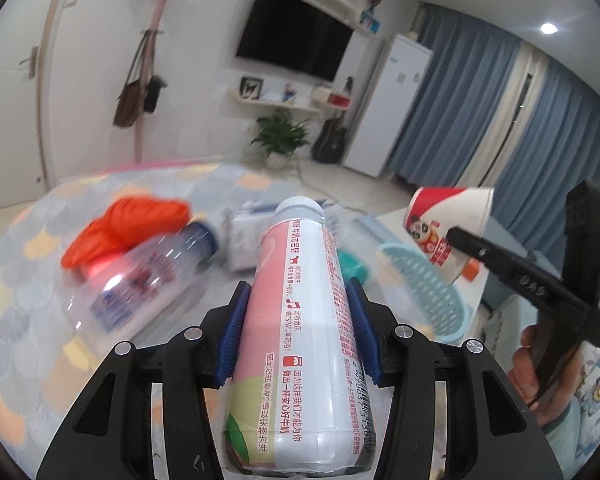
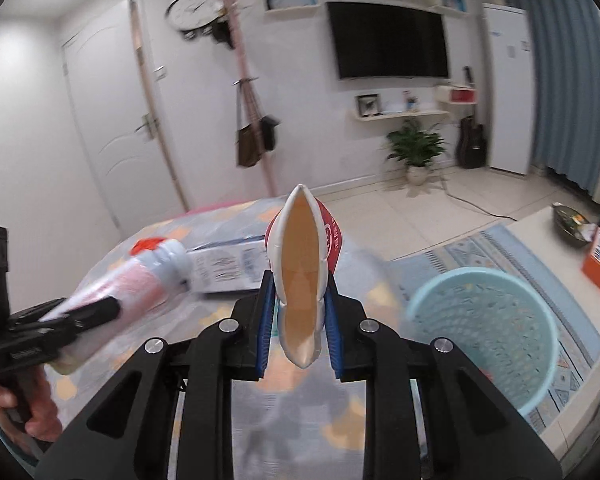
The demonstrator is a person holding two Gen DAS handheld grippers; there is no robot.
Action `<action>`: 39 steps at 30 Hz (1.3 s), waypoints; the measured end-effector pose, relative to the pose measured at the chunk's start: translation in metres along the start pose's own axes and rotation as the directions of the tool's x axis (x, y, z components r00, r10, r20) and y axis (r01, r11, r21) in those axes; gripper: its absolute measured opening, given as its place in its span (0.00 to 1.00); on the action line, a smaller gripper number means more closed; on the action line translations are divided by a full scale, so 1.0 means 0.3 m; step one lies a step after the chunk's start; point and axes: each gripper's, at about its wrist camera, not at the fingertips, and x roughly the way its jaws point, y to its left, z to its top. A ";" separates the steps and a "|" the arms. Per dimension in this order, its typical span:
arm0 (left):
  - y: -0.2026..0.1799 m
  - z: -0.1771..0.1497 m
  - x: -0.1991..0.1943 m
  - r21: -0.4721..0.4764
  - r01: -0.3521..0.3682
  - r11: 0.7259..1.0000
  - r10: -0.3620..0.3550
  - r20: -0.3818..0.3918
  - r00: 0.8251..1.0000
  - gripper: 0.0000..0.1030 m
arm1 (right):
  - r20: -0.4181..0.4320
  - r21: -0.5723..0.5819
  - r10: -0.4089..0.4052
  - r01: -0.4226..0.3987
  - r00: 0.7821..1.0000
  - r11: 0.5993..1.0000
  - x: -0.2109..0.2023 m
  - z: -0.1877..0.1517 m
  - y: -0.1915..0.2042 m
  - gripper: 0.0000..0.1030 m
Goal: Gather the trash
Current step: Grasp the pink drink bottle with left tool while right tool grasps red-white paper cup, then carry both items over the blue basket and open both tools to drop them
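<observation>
One mesh wastebasket (image 2: 484, 332), pale blue, sits on the floor just beside the table (image 1: 28, 280): light, w/ a stiff rim. Two bottles: left gripper (image 1: 300, 332) pinches the pink-label milk bottle (image 1: 300, 320) mid-body, prob. light, slick; a clear one (image 1: 140, 280) lies on the table. One paper cup (image 2: 302, 276), soft, is squashed flat btwn the right gripper (image 2: 300, 320) pads.

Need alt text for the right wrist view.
The right tool squeezes a flattened red-and-white paper cup over a patterned tablecloth, with a light blue perforated plastic basket to its right. At left, the left tool grips a pink-and-white milk bottle.
</observation>
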 end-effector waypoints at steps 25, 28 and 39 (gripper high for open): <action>-0.561 0.183 0.486 0.140 0.213 0.967 -0.200 -0.100 0.975 0.45 | -0.155 0.366 -0.273 0.311 0.950 0.877 0.084 -0.131 -0.626 0.20; -0.583 0.153 0.592 0.129 0.221 0.967 -0.199 -0.166 0.966 0.45 | -0.202 0.394 -0.275 0.335 0.940 0.856 0.125 -0.164 -0.685 0.21; -0.595 0.024 0.828 0.103 0.207 0.973 -0.163 -0.333 0.929 0.46 | -0.351 0.466 -0.236 0.388 0.906 0.795 0.242 -0.301 -0.804 0.23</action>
